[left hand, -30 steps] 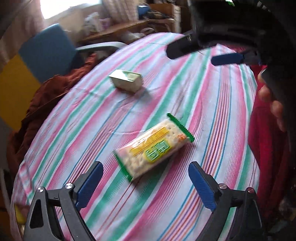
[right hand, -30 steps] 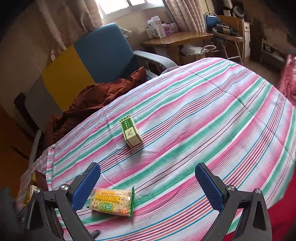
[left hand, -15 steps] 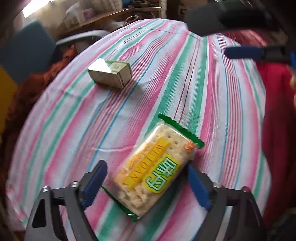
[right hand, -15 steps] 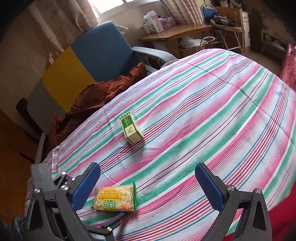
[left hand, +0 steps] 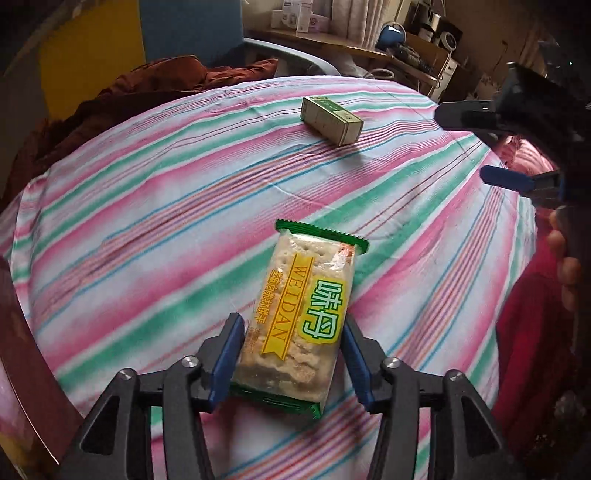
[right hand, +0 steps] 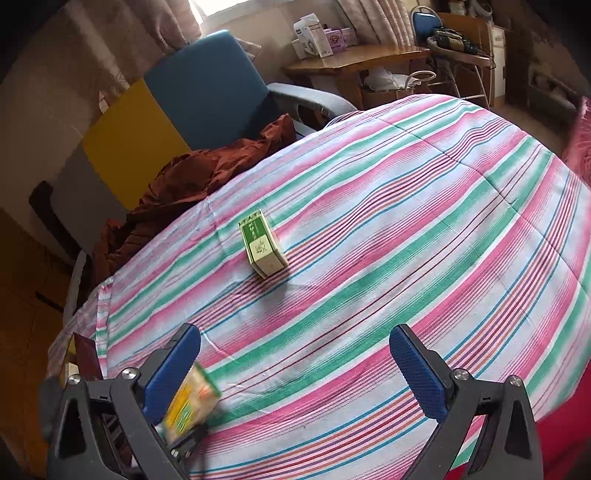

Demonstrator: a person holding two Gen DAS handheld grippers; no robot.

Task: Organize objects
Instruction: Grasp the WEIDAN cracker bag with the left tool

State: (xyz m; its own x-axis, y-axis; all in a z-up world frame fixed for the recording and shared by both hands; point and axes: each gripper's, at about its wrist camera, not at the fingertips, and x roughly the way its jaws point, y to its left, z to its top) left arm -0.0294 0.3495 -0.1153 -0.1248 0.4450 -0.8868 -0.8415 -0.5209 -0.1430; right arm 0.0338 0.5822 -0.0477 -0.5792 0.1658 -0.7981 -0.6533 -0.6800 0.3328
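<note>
Two objects (left hand: 299, 317) (left hand: 330, 120) (well apart)

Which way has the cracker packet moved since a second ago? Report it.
Yes: the cracker packet has tipped up and shifted slightly left, away from the green box.

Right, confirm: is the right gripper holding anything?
No, the right gripper stands open over bare striped cloth, nothing between its fingers.

A blue armchair (right hand: 210, 88) and wooden desk (right hand: 354, 61) stand beneath a bright curtained window (right hand: 218, 7).
</note>
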